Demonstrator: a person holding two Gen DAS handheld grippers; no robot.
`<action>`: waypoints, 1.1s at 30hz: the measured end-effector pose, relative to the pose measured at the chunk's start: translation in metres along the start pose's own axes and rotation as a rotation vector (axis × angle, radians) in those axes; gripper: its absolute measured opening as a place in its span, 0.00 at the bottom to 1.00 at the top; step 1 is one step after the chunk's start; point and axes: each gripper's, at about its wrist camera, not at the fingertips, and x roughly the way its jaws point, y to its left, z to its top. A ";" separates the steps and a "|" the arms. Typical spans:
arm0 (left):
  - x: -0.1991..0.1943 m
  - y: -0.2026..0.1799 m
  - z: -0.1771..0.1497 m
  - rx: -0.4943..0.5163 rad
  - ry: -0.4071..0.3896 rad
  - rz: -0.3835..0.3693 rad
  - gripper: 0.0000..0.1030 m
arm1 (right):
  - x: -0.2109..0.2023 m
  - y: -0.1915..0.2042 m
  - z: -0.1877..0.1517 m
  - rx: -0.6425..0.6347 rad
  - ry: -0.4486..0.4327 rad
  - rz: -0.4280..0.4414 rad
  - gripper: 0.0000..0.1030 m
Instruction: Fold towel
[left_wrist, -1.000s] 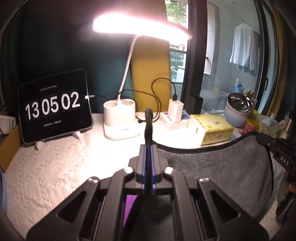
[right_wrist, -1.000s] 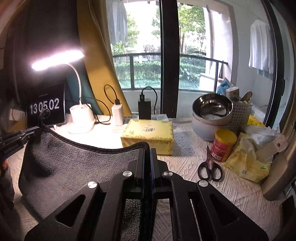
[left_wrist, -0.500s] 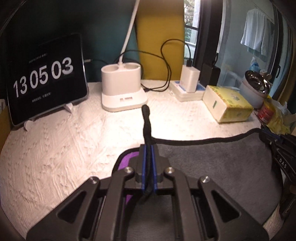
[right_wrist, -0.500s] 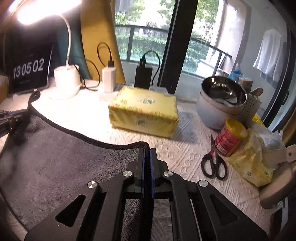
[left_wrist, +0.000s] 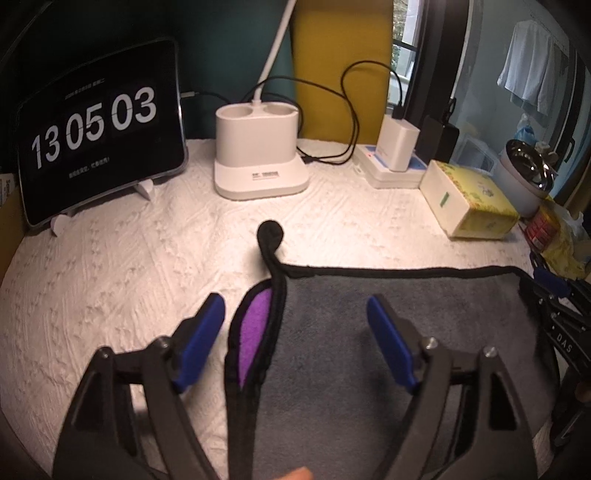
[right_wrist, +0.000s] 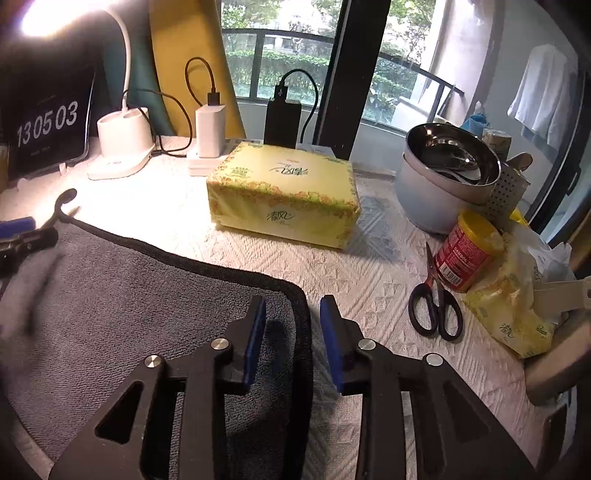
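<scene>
We had the grey towel (left_wrist: 388, 332) lying flat on the white textured tablecloth (left_wrist: 129, 277), its black-bound far edge running straight across in front of the yellow tissue box (right_wrist: 282, 194). Our left gripper (left_wrist: 295, 323) stood with its blue pads wide apart, gripping nothing; the towel's left corner lay between them, turned up enough to show a purple underside, and its hanging loop (left_wrist: 270, 232) pointed toward the white lamp base (left_wrist: 260, 151). Our right gripper (right_wrist: 293, 334) was parted too, its pads either side of the towel's rounded right corner, though we could not tell whether they touched the cloth. The clock tablet (left_wrist: 99, 125) read 13 05 03. Scissors (right_wrist: 436, 310) lay beside a red can (right_wrist: 467, 249), well clear of the towel.
</scene>
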 end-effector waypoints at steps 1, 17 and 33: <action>-0.003 0.000 0.000 0.001 -0.006 0.000 0.79 | -0.002 -0.001 0.000 0.003 -0.005 -0.001 0.33; -0.080 -0.008 -0.017 0.007 -0.156 -0.063 0.90 | -0.067 -0.009 -0.023 0.064 -0.079 -0.039 0.37; -0.188 -0.012 -0.072 0.055 -0.271 -0.094 0.91 | -0.163 0.013 -0.060 0.064 -0.189 -0.035 0.38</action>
